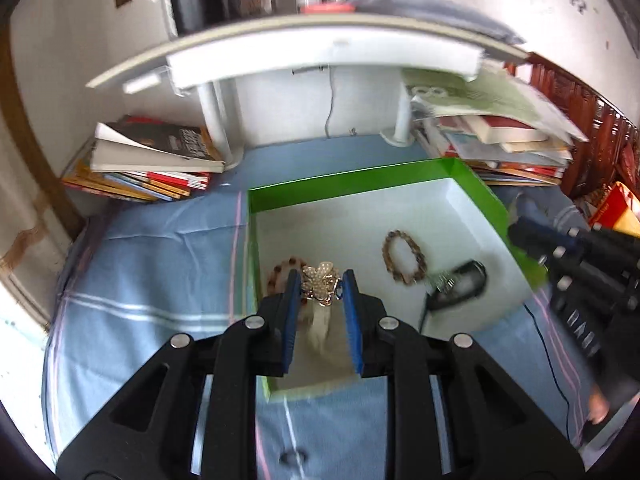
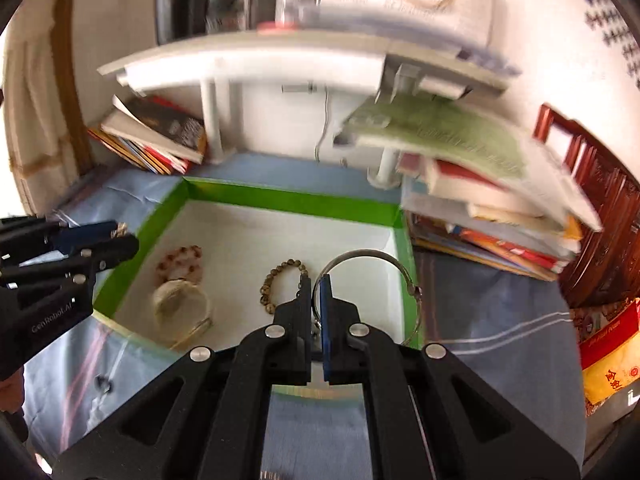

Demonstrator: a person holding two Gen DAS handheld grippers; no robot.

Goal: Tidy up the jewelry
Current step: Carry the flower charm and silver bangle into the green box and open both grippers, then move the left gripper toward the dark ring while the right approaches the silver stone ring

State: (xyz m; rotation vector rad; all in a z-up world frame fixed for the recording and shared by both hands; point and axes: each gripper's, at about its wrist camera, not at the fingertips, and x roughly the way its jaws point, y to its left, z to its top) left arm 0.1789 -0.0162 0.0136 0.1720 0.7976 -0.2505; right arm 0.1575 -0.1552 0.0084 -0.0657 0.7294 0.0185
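A green-walled box [image 1: 352, 182] with a white floor lies on the blue cloth; it also shows in the right wrist view [image 2: 288, 196]. My left gripper [image 1: 320, 286] is shut on a gold pearl flower ornament [image 1: 320, 282] above the box's left side. My right gripper [image 2: 317, 288] is shut on a silver bangle [image 2: 368, 256] over the box's right part. On the box floor lie a brown bead bracelet [image 1: 404, 256], a reddish bead bracelet [image 2: 178, 264] and a pale bangle [image 2: 182, 306]. In the left wrist view the silver bangle [image 1: 460, 284] looks dark and blurred.
Book stacks stand at the back left [image 1: 152, 160] and back right [image 1: 500, 140] under a white shelf [image 1: 320, 52]. A red wooden chair [image 2: 600, 200] and a red-yellow bag [image 2: 608, 356] are at the right. A thin black cord [image 1: 548, 344] crosses the cloth.
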